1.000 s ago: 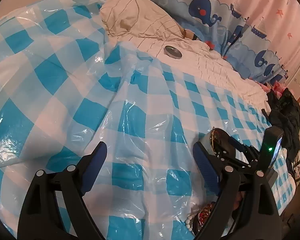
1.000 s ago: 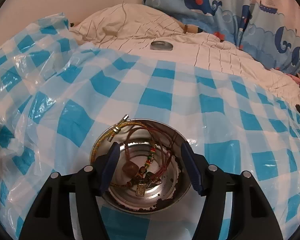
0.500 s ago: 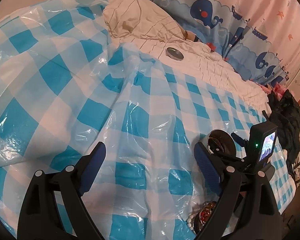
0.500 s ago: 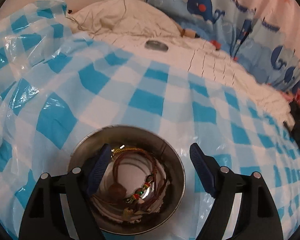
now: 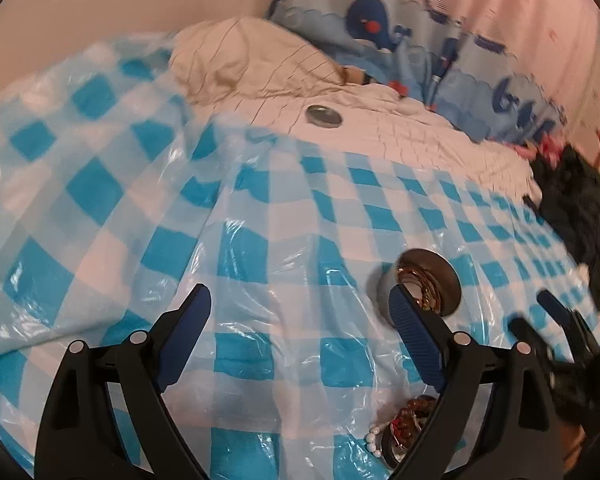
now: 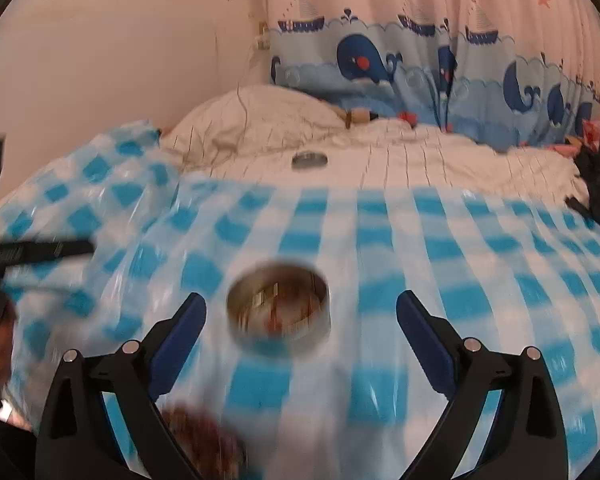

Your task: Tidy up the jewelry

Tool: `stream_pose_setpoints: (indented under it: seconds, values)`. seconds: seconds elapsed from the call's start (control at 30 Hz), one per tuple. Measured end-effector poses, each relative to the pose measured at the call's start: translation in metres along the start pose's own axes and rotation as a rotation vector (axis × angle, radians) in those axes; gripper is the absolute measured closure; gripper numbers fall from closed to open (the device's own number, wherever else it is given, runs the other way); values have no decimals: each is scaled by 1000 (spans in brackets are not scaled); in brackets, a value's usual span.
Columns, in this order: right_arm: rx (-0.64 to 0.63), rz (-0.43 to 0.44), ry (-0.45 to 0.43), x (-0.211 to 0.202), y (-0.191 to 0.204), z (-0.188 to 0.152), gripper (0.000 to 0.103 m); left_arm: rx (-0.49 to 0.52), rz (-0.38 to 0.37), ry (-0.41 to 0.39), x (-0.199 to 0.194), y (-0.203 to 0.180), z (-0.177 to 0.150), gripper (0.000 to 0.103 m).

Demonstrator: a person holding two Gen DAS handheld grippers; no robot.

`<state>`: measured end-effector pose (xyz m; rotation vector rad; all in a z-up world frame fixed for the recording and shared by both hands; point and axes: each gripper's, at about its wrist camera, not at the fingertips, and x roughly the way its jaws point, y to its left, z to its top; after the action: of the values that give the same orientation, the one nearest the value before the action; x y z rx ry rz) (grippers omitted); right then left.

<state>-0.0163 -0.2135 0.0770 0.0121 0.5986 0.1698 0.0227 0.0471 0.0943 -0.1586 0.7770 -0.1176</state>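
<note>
1. The right gripper (image 6: 300,322) is seen with jaws just opened wide, nothing pressed between them
2. A round metal tin (image 6: 278,312) holding blurred jewelry is set on the blue checked plastic sheet (image 6: 440,264); a lid (image 6: 309,159) is seen beyond

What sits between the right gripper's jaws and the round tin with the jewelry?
Nothing visible. The right gripper, jaws just opened wide and empty, faces the tin across bare checkered plastic sheet.

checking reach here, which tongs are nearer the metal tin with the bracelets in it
Right. The right tongs sit open just behind the tin, aimed at it. The left tongs are also open, with it off beyond their right finger.
</note>
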Motion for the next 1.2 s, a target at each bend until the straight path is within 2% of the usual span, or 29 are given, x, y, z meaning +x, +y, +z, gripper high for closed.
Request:
stream_pose_setpoints:
  seconds: [0.1,0.23,0.33,0.47,0.57,0.77,0.9,1.2]
  values:
    - [46,9,21,-24,-1,-13,7,76,47,-42,-14,-17,-8,13]
    - [93,30,7,-48,9,-14,7,150,148,-73,-27,-30,-35,8]
    - [99,44,20,-60,18,-15,7,208,155,-65,-31,-42,-46,8]
    - [42,27,22,-76,33,-18,7,279,190,-99,-36,-54,-52,8]
    - [-5,-2,16,-86,40,-18,7,273,182,-98,-35,-56,-50,8]
    - [-17,-2,29,-90,42,-20,7,261,162,-103,-33,-60,-49,8]
    - [-35,1,51,-86,44,-24,7,277,154,-89,-28,-65,-50,8]
    - [-49,-3,95,-71,41,-32,7,244,127,-60,-21,-62,-49,8]
